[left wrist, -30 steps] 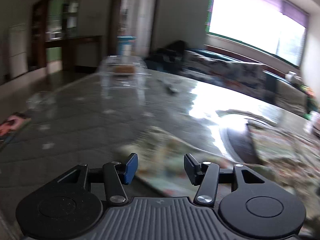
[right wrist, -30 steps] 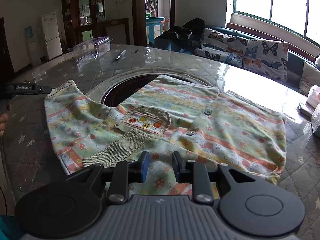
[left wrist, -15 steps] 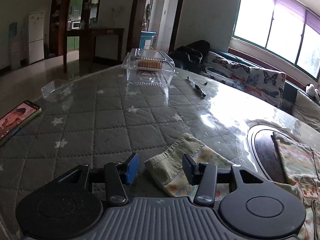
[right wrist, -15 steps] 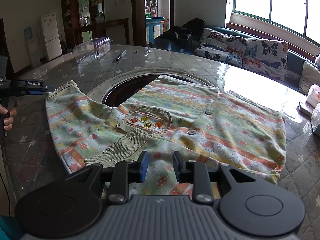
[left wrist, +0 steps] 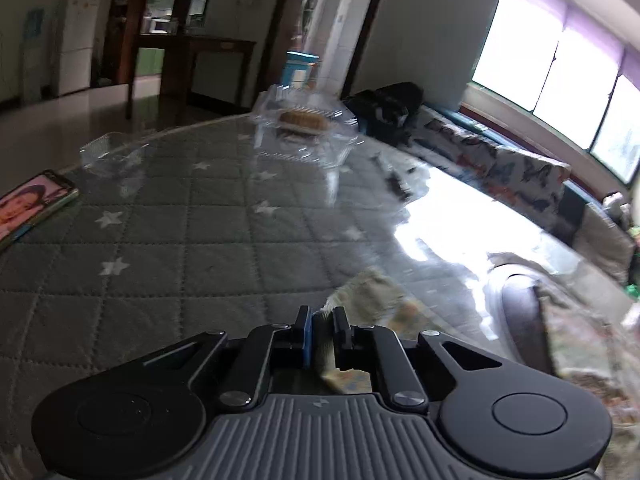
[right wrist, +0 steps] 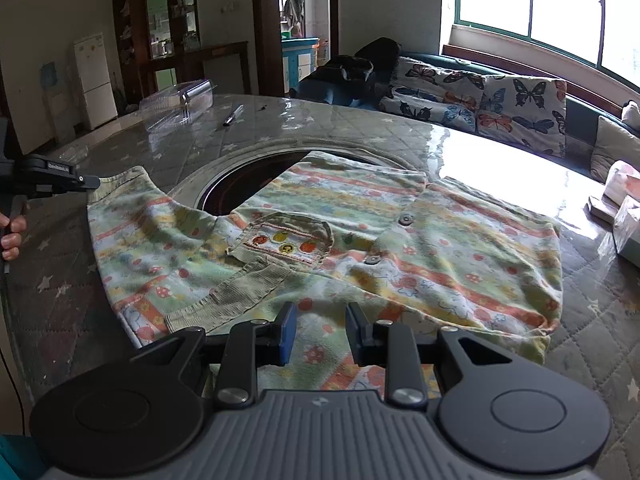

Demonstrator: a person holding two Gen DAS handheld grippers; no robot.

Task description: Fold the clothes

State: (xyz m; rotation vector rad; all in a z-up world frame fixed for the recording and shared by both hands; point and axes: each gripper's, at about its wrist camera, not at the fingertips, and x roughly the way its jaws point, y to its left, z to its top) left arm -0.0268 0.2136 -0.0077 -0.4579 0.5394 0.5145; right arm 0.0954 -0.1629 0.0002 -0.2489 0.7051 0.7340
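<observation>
Patterned shirt (left wrist: 372, 292), left wrist view: ribbed sleeve cuff pinched between closed fingers of left gripper (left wrist: 322, 322), cloth trailing to 3 o'clock on quilted table (left wrist: 160, 240). Right wrist view: spread flat at centre; right gripper (right wrist: 320, 330) low over hem at 6 o'clock, fingers apart, empty.
</observation>
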